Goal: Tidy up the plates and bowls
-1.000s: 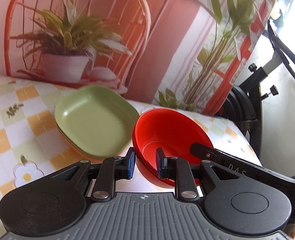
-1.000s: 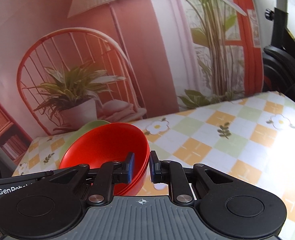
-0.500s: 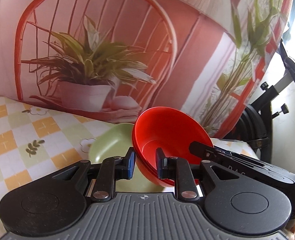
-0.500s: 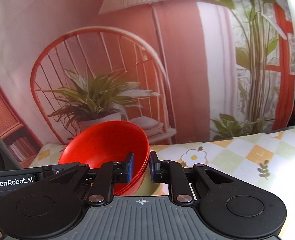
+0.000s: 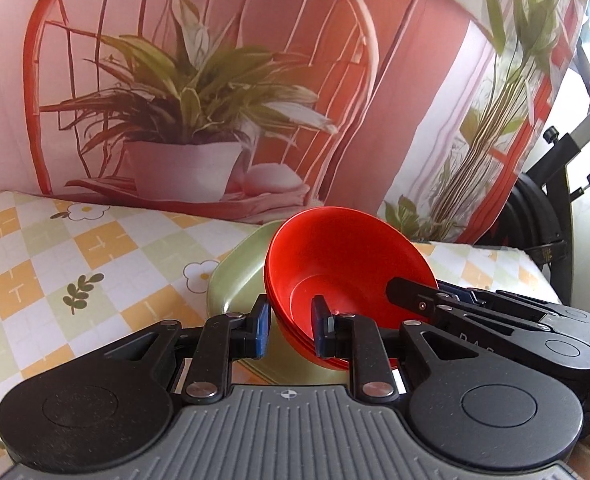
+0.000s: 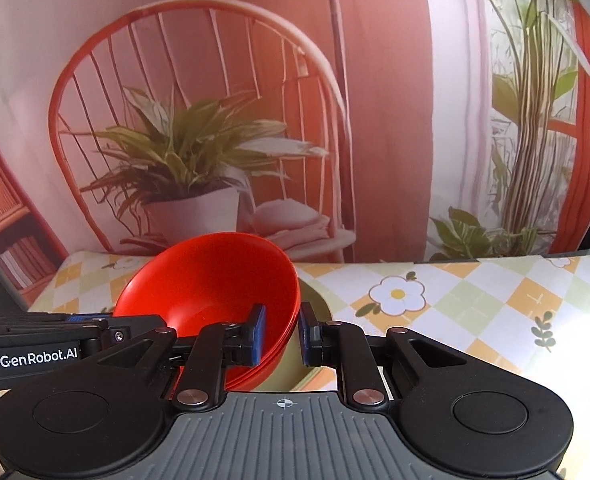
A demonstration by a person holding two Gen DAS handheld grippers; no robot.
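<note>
The stack of bowls [image 5: 347,276] sits between both grippers, over the plate [image 5: 235,284] on the table [image 5: 95,264]. From the left gripper [image 5: 289,330], the right gripper [image 5: 431,300] lies at two o'clock; the backdrop [image 5: 215,100] stands at twelve.

printed backdrop [image 6: 375,100] of red chair and plants behind checked floral tablecloth [image 5: 95,264].
</note>
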